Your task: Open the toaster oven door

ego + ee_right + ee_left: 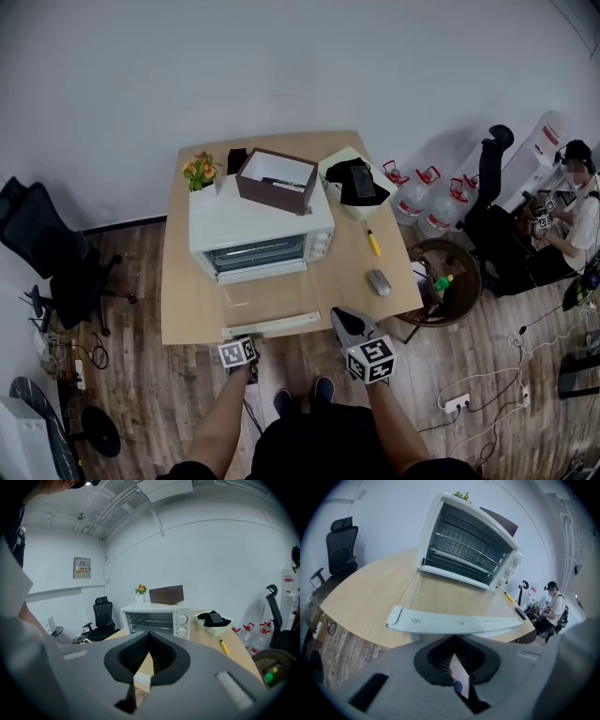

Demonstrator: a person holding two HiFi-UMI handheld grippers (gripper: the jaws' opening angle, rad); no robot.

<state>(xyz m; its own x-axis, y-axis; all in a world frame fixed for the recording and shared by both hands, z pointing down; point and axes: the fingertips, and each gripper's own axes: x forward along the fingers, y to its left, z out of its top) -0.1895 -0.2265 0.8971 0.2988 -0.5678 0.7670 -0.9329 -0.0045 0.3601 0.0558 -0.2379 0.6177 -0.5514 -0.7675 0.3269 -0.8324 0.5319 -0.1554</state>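
Find the toaster oven (261,230) mid-table, its door (267,302) seemingly dropped flat toward 6 o'clock already, with clear glass over the table (187,309) and the white handle (272,325) near the front edge. Judge the task as good as done.

Note the left gripper (240,343) just at 6 o'clock of that handle and the right gripper (348,322) at 4 o'clock of it, both off the table edge, probably to leave the door room. Read both sets of fingers as pinched narrow, tips meeting, nothing between them.

Look to the left gripper view for bare racks and the handle's screws, unreadable from overhead. Turn to the head view for layout: brown box (277,180) atop the oven, mouse (378,282) at its 4 o'clock, both grippers together.
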